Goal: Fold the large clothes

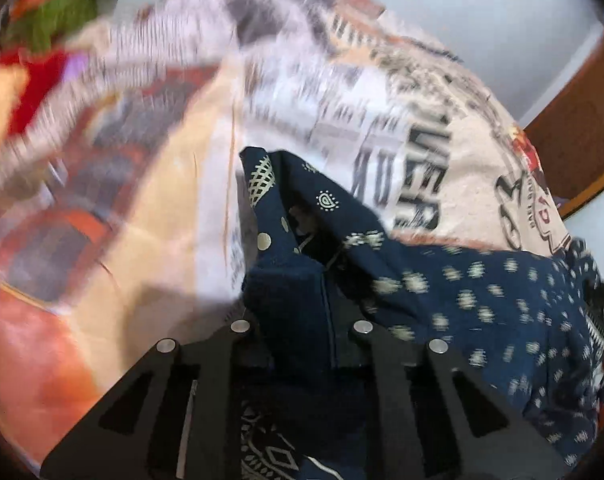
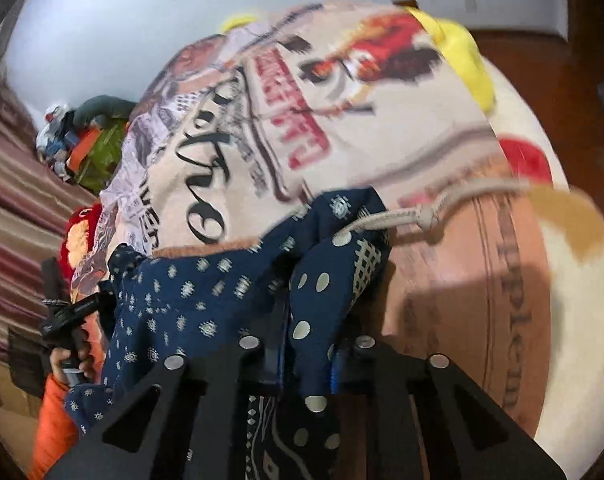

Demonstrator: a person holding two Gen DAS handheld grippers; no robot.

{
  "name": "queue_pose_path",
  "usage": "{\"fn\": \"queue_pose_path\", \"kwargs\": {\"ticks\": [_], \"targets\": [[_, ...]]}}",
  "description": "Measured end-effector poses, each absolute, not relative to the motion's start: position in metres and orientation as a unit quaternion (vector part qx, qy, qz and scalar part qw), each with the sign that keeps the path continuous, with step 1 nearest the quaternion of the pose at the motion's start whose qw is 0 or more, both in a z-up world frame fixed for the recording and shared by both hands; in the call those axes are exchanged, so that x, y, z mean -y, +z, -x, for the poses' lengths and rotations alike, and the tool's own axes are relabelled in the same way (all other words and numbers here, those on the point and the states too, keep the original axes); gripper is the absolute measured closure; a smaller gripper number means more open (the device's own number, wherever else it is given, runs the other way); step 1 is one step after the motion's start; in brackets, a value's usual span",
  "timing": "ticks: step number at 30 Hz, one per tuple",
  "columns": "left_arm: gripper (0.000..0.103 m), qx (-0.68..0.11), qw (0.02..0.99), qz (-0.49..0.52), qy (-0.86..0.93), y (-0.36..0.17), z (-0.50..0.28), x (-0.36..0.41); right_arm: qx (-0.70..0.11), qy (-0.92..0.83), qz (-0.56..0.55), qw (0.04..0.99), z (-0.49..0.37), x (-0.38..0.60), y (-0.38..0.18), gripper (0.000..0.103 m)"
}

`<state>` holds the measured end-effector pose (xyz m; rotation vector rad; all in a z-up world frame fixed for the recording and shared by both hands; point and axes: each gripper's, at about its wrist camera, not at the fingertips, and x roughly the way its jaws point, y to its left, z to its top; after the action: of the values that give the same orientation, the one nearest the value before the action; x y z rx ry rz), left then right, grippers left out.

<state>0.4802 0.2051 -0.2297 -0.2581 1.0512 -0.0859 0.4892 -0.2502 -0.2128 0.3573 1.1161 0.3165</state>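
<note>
**Both grippers pinching the navy garment over the printed bedspread**

The left gripper [image 1: 302,312] is clamping a bunched fold of the navy patterned garment [image 1: 482,304], and the right gripper [image 2: 306,344] is closing on another bunch of the same cloth, near a cream drawstring [image 2: 398,214]. The garment is hanging between the two, draping just above the printed bedspread [image 1: 422,168] that is covering the bed. At the edge of the right wrist view, a hand [image 2: 71,364] is holding the other gripper's handle.

The risk is that each gripper is holding a wad, not a clean edge or corner. Spreading from such grips would probably leave the cloth twisted, so any fold would land crooked. The loose drawstring could also be snagging or getting trapped inside the fold. The thick bunches may be slipping out under tension.
</note>
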Motion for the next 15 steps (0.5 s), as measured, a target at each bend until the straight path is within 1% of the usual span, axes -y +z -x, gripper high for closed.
{"fn": "queue_pose_path", "kwargs": {"ticks": [4,7,10,13,15], "targets": [[0.088,-0.451,0.880,0.145,-0.023,-0.192,-0.478,-0.221,-0.501,0.163,-0.135,0.839,-0.508,0.232,-0.192,0.095],[0.088,-0.423,0.893,0.154,-0.001,-0.175,-0.478,-0.237,-0.478,0.171,-0.130,0.851,-0.530,0.213,-0.178,0.096],[0.088,-0.428,0.890,0.155,0.021,-0.177,-0.486,-0.253,-0.466,0.170,-0.123,0.859,-0.560,0.186,-0.171,0.096],[0.088,-0.451,0.879,0.151,0.038,-0.194,-0.491,-0.271,-0.468,0.164,-0.116,0.860,-0.584,0.165,-0.173,0.095],[0.085,-0.467,0.871,0.144,0.043,-0.207,-0.491,-0.276,-0.480,0.155,-0.109,0.856,-0.595,0.153,-0.179,0.095]]}}
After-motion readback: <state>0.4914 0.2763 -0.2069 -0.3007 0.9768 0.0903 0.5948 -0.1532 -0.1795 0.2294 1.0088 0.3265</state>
